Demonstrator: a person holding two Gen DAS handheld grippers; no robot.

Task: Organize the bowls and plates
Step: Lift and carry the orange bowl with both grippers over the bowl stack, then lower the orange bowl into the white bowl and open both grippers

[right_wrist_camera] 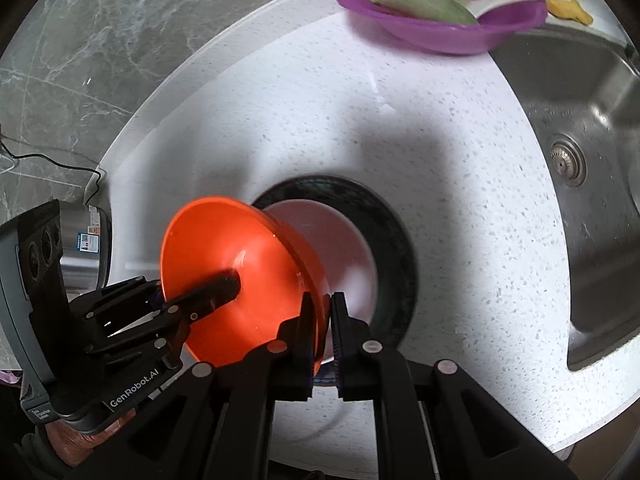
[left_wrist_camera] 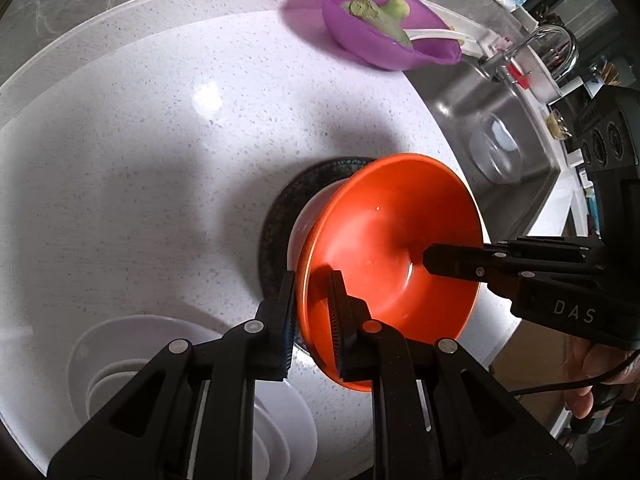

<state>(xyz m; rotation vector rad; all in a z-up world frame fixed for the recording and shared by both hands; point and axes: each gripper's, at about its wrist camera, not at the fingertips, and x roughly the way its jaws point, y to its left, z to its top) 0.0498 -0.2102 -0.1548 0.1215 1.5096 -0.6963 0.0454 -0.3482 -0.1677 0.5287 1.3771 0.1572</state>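
Note:
An orange bowl is held tilted above a white bowl that sits on a dark plate. My left gripper is shut on the orange bowl's near rim. My right gripper is shut on the bowl's opposite rim; it also shows in the left wrist view, one finger inside the bowl. A purple bowl with green vegetable pieces and a white spoon stands at the back of the counter.
A stack of white bowls and plates sits at the near left. A steel sink lies to the right, holding a clear glass bowl. A faucet and bottles stand behind. The white speckled counter lies around the stack.

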